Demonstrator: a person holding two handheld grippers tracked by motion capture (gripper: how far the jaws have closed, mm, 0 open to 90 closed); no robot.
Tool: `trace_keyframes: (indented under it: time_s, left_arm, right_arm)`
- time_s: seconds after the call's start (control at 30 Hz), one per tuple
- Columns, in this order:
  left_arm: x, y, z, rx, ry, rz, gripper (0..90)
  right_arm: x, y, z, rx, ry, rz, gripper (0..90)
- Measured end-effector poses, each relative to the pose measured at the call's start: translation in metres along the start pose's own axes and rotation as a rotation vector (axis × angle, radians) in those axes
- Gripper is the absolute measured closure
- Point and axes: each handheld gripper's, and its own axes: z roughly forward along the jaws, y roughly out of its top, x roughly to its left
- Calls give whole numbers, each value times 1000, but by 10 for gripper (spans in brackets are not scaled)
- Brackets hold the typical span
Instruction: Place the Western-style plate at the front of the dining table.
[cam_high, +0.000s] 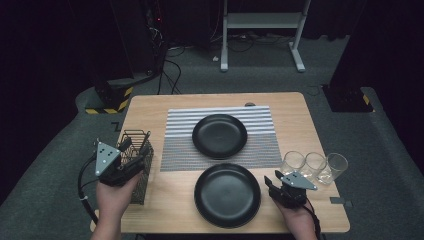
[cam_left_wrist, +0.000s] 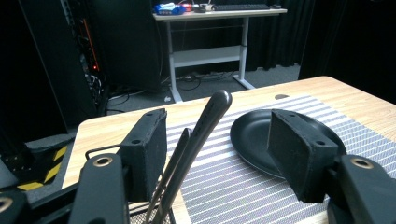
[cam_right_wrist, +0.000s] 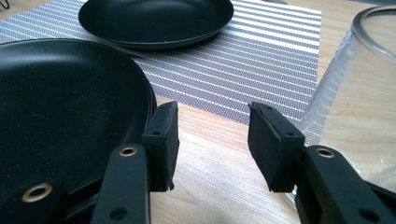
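My left gripper (cam_high: 131, 162) hovers over a black wire cutlery basket (cam_high: 134, 137) at the table's left edge. In the left gripper view its jaws (cam_left_wrist: 217, 140) stand open around two dark utensil handles (cam_left_wrist: 205, 123) that rise from the basket and lean near the left pad (cam_left_wrist: 149, 149); neither pad presses on them. My right gripper (cam_high: 272, 179) rests low on the table just right of the near black plate (cam_high: 227, 195). It is open (cam_right_wrist: 212, 135) with bare wood between its jaws, its left jaw beside the plate's rim (cam_right_wrist: 140, 88). A second black plate (cam_high: 220, 136) sits on the striped placemat (cam_high: 260, 150).
Three clear glasses (cam_high: 315, 165) stand in a row at the right, the nearest glass (cam_right_wrist: 355, 93) close to my right gripper's right jaw. A white desk frame (cam_high: 262, 30) and cables lie on the floor beyond the table's far edge.
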Motion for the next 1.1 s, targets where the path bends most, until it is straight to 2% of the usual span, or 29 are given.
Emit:
trace_keyframes:
  time_s: [0.27,0.8,0.97,1.1]
  left_arm:
    - [0,6,8,0,-4,4,377]
    - [-5,14,25,4,-15,5,385]
    - [-8,15,29,18,-14,25,392]
    - [-10,15,33,32,9,42,410]
  right_arm:
    - [-2,0,-2,-5,-3,22,532]
    - [-3,-2,0,2,-6,20,535]
    - [-4,-2,0,2,-6,24,535]
    - [-3,-2,0,3,-4,24,535]
